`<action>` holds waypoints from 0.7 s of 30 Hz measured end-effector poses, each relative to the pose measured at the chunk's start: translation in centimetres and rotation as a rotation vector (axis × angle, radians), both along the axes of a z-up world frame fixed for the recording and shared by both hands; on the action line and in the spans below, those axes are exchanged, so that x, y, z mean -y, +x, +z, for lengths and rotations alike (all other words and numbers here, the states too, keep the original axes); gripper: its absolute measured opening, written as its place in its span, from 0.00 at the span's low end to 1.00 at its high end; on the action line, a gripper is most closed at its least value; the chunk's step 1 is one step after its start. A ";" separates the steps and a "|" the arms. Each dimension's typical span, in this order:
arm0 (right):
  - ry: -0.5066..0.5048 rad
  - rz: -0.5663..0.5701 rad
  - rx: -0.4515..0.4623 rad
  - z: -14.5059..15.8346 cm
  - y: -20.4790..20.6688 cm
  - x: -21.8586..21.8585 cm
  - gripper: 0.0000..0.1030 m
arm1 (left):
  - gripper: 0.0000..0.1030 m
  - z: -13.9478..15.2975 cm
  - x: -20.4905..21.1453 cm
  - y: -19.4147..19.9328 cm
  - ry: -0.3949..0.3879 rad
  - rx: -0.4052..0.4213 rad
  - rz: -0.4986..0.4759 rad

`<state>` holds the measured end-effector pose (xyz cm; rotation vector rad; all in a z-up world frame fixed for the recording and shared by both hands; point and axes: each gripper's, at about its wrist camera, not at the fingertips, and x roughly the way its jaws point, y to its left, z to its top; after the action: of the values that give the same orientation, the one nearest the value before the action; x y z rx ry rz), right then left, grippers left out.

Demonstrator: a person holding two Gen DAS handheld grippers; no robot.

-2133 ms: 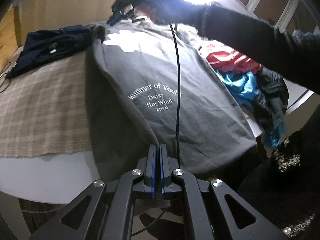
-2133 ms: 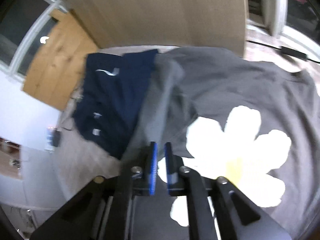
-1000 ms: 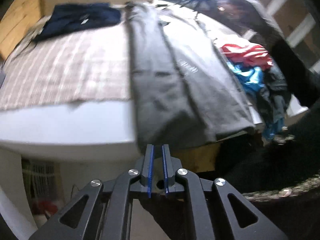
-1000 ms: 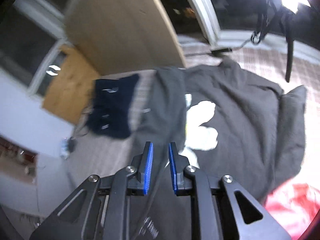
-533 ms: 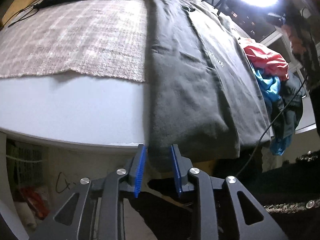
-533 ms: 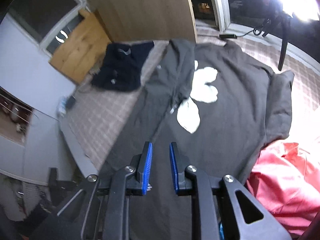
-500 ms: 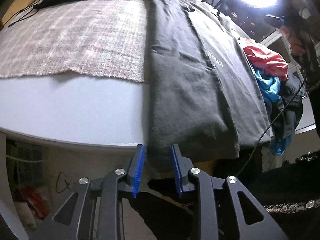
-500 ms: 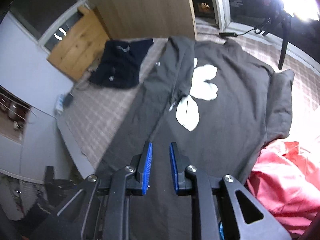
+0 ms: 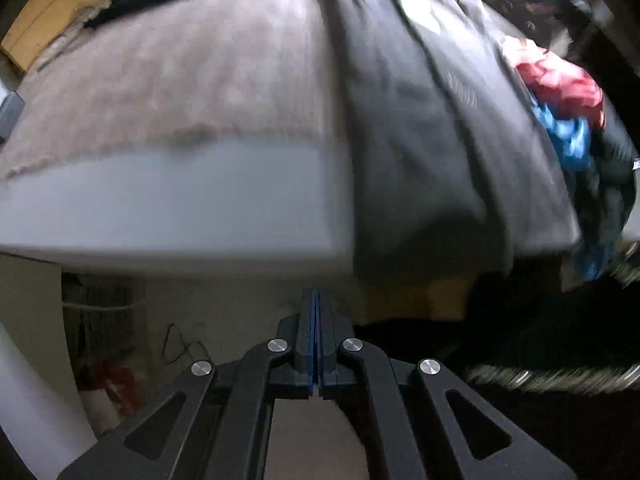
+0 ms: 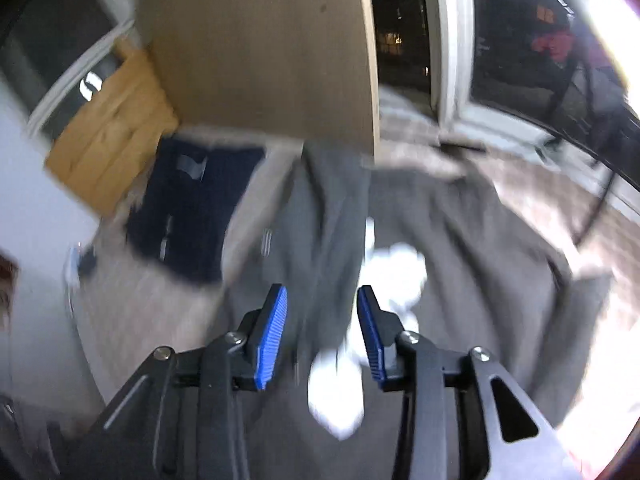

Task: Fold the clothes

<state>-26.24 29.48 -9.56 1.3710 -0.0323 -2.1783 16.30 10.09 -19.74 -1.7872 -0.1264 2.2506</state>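
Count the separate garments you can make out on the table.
At least 4: the grey T-shirt spread centrally, a folded navy garment at its far left, and red and blue pieces piled right; others may be hidden.

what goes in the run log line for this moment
task: fold clothes | left gripper: shut, empty, below table edge | right gripper: open over grey shirt | shirt: left side folded in
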 end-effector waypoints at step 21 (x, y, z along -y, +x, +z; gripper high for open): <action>0.019 -0.124 -0.076 -3.4 -6.2 5.8 0.21 | 0.04 1.2 0.4 -14.6 0.043 -0.137 0.012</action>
<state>-32.46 23.67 -12.98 1.3269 -0.0700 -2.3372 1.72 9.66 -18.53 -1.6095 -0.1584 2.3517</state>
